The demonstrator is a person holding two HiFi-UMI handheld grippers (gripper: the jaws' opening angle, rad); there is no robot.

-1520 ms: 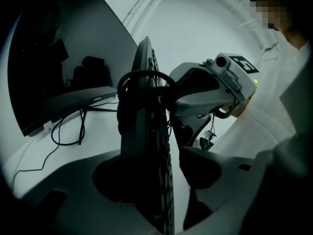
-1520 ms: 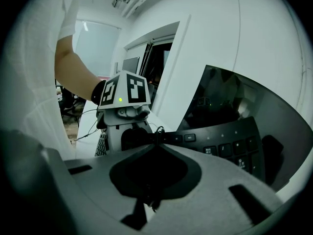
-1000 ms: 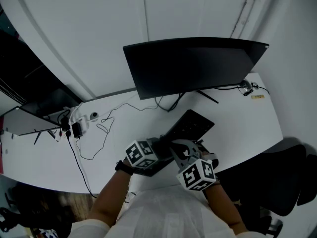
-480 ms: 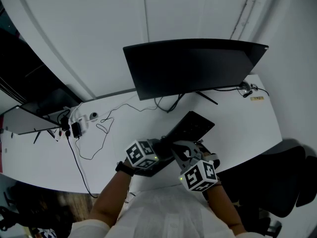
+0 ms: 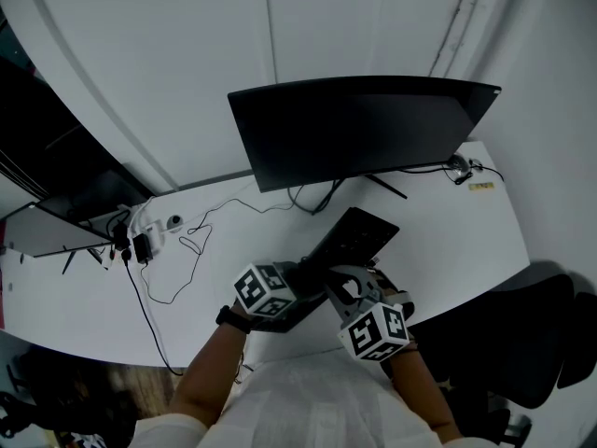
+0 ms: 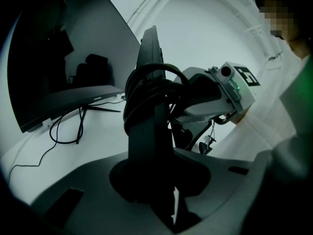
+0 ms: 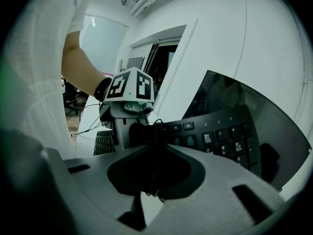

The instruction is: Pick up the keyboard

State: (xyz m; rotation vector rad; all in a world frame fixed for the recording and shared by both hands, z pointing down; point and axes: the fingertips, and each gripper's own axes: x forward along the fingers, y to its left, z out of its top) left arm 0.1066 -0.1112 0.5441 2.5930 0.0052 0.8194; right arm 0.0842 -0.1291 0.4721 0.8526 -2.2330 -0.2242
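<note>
Where the white tabletop (image 5: 448, 236) curves off toward me, the keyboard (image 5: 353, 239) hangs tilted above its near edge, far end up toward the monitor (image 5: 359, 124), near end between my two grippers. There is bare tabletop to its right. On the left, thin cables (image 5: 177, 273) loop across the surface to a cluster of plugs (image 5: 140, 236), and a dark chair (image 5: 536, 339) stands off the right corner. The fingers of my left gripper (image 6: 159, 176) have just been closing and are clamped on the keyboard's thin edge, which stands upright between them with its own cable (image 6: 146, 89) coiled round it. The fingers of my right gripper (image 7: 149, 171) have just been opening; the keyboard's edge and a strand of cable sit between them, but they stand loose of it. The keyboard is flat, matte black, with low square keys; the monitor is a dark, gently curved slab. The key legends and the mark on the monitor's lower rim are too small to read; each gripper's cube (image 5: 264, 289) carries black-and-white square markers.
</note>
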